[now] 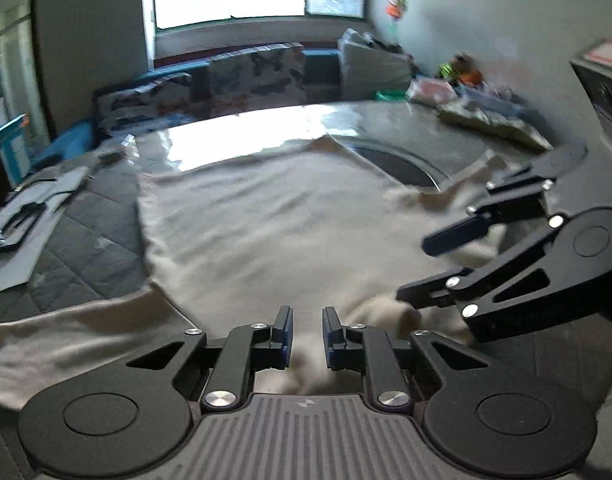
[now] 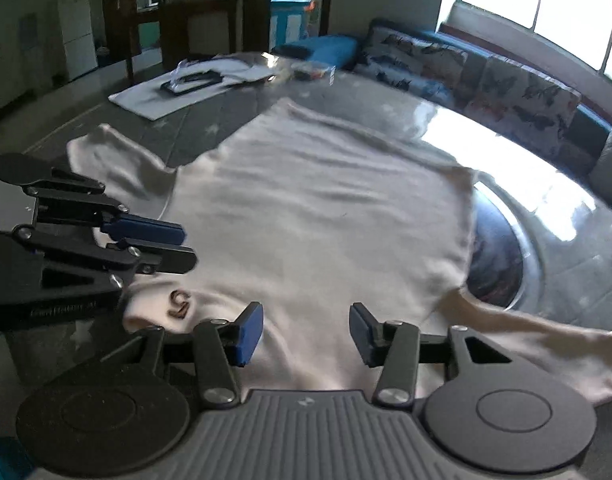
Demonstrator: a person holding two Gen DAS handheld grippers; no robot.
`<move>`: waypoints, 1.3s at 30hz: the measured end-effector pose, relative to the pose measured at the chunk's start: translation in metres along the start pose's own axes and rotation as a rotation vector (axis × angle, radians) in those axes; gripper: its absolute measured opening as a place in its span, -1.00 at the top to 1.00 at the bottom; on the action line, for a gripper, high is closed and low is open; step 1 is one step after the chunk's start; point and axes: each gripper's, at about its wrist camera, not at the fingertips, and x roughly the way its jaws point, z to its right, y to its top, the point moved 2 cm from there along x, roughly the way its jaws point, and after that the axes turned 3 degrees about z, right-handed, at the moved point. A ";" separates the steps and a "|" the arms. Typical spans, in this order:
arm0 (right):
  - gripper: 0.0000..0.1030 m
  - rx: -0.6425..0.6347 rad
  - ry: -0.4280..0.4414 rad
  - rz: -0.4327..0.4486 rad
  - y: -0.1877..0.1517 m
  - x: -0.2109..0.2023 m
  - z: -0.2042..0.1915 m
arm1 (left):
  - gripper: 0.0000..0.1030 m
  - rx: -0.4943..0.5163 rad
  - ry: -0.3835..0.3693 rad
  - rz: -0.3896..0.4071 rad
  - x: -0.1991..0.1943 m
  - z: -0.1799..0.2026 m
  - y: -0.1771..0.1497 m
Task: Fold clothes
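Observation:
A white long-sleeved top (image 1: 266,216) lies spread flat on the table, its hem towards the far side and its collar near me; it also shows in the right wrist view (image 2: 325,216). My left gripper (image 1: 307,334) sits low over the collar edge, jaws narrowly apart with cloth between them. In the right wrist view it (image 2: 186,246) shows at the left, fingers close together over the collar by a small logo (image 2: 180,304). My right gripper (image 2: 306,332) is open above the near edge of the top. In the left wrist view it (image 1: 421,268) is at the right, open.
A round dark inset (image 1: 401,164) lies in the glossy table beyond the top. Flat grey papers and a black frame (image 2: 194,80) lie on the far left side. Piled clothes and clutter (image 1: 489,116) sit at the far right. A patterned sofa (image 2: 485,84) runs along the windows.

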 end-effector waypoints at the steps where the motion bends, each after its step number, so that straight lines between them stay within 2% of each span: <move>1: 0.08 -0.009 0.004 -0.005 -0.003 0.001 -0.003 | 0.66 0.014 -0.001 -0.010 0.002 0.001 -0.003; 6: 0.07 -0.015 0.000 0.004 -0.009 -0.006 -0.006 | 0.61 -0.009 -0.022 -0.007 -0.003 -0.001 0.002; 11: 0.02 0.024 0.009 -0.007 -0.016 -0.009 0.003 | 0.24 -0.038 -0.039 0.045 -0.014 -0.005 0.019; 15: -0.17 0.056 0.032 -0.007 -0.025 -0.008 0.003 | -0.24 -0.087 -0.057 0.107 -0.017 -0.009 0.033; 16: -0.36 0.064 0.041 -0.009 -0.026 -0.008 0.003 | -0.49 -0.102 -0.063 0.135 -0.019 -0.011 0.035; 17: -0.40 0.067 0.044 -0.012 -0.028 -0.007 0.003 | -0.68 -0.111 -0.064 0.157 -0.020 -0.011 0.038; 18: -0.41 0.065 0.044 -0.010 -0.029 -0.006 0.002 | -1.00 -0.119 -0.064 0.179 -0.021 -0.011 0.040; 20: -0.55 0.063 0.046 0.001 -0.031 -0.007 0.000 | -1.00 -0.130 -0.062 0.239 -0.027 -0.012 0.044; 24: -0.68 0.093 0.063 0.013 -0.034 -0.007 -0.001 | -1.00 -0.143 -0.073 0.262 -0.030 -0.016 0.052; 27: -1.00 0.126 0.097 0.011 -0.034 -0.005 -0.001 | -1.00 -0.164 -0.073 0.266 -0.030 -0.019 0.055; 36: -1.00 0.239 0.119 0.042 -0.035 -0.007 0.003 | -1.00 -0.216 -0.061 0.301 -0.037 -0.029 0.060; 39: -1.00 0.218 0.122 0.028 -0.034 -0.005 0.003 | -1.00 -0.227 -0.066 0.298 -0.038 -0.029 0.060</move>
